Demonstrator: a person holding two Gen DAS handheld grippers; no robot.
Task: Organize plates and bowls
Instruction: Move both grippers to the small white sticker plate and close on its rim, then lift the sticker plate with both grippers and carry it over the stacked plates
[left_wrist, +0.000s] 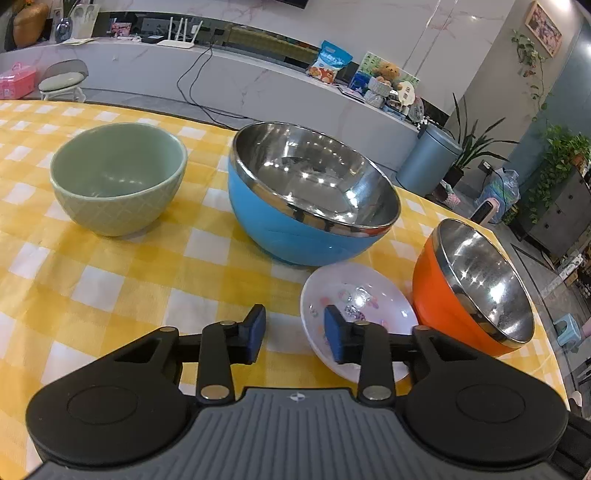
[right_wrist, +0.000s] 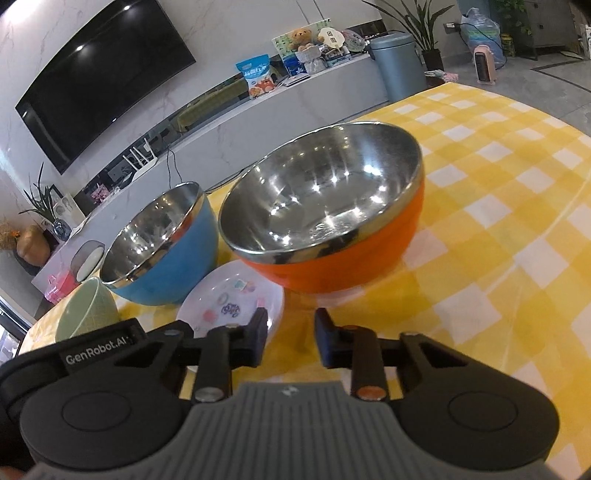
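Observation:
A pale green ceramic bowl stands at the left on the yellow checked tablecloth. A blue steel-lined bowl stands in the middle and an orange steel-lined bowl at the right. A small white patterned plate lies in front of them. My left gripper is open and empty, its right finger over the plate's near edge. In the right wrist view my right gripper is open and empty, just before the orange bowl, with the plate, blue bowl and green bowl to its left.
The table's far edge curves behind the bowls. Beyond it are a white marble counter, a stool and a blue bin. Open tablecloth lies right of the orange bowl.

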